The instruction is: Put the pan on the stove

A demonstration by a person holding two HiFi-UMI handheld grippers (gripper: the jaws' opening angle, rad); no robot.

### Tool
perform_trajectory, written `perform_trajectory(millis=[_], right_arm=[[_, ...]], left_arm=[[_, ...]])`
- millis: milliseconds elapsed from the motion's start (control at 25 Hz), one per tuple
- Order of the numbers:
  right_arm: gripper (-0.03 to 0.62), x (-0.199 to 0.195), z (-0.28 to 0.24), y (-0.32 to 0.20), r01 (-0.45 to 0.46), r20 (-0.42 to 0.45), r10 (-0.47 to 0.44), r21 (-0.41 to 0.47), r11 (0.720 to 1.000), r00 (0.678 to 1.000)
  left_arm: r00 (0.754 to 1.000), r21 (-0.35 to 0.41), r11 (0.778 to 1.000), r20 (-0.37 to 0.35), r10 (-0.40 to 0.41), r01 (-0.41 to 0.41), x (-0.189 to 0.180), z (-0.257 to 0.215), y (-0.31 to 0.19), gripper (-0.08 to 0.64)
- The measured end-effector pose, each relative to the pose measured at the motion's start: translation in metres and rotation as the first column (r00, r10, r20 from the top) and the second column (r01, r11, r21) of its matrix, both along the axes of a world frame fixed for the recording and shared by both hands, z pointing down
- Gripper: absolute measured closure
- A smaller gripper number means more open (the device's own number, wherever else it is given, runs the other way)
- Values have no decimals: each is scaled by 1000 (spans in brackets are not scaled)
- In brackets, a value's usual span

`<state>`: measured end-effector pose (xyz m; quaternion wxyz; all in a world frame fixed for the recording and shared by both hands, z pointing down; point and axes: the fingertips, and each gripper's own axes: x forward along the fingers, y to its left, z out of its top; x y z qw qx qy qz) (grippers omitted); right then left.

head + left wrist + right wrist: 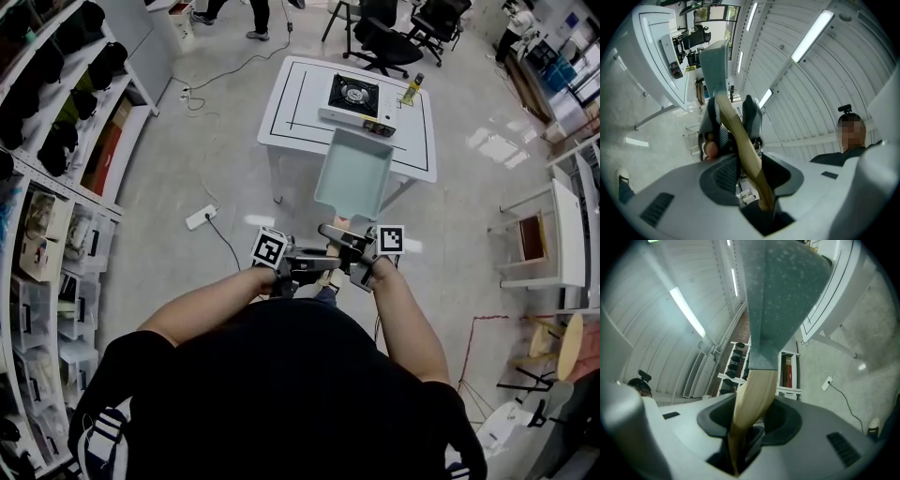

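A rectangular teal pan (354,172) with a pale wooden handle (339,225) hangs in the air in front of the white table (422,141). It is short of the portable stove (354,97), whose burner is bare. My left gripper (319,266) and right gripper (339,236) are both shut on the handle, close together in front of my chest. In the left gripper view the handle (740,150) runs out of my left gripper (761,201) up to the pan (715,65). In the right gripper view the handle (752,399) rises from my right gripper (740,446) to the pan (783,291).
A yellow bottle (412,89) stands on the table beside the stove. Shelves (56,187) line the left wall. A power strip (201,217) and its cable lie on the floor at the left of the table. A white cart (553,234) stands right, office chairs (394,33) behind.
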<state>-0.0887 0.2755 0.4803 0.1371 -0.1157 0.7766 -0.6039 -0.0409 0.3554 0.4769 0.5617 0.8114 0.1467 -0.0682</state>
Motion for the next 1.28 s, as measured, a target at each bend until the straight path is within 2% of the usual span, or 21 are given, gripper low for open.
perform_trajectory(millis=[160,280,400,600,760,920,1080,1280], right_arm=[[453,-2,4,-10,-6,-4,6,-22,1000,1000],[453,9,5,-21,-2,4,2,-14,1000,1000],[453,20,5,-34,6,1,-6,-13,1000,1000],[454,41,7,-54,21,9,-21,-32,999,1000],[454,53,10,-73,35,0,-35,-37,999,999],[454,63,15,-91,52,-3,-53,-41,998,999],[454,69,18,-97,73,-2,-73,-29,997,997],[454,81,20,-112,73,23,-72,-52,996,997]], left_arm=[[1000,13,1000,15,-4,4,-3,5,-12,413],[1000,-36,999,-12,-2,2,9,1,-19,413],[1000,-49,999,-15,-8,8,21,1,-33,413],[1000,-34,999,-3,-29,29,42,6,-55,413],[998,9,998,23,-57,56,55,12,-78,413],[998,-51,997,-9,-61,61,68,9,-93,413],[997,-38,997,6,-73,73,74,13,-101,413],[997,-82,994,0,-72,72,87,16,-114,413]])
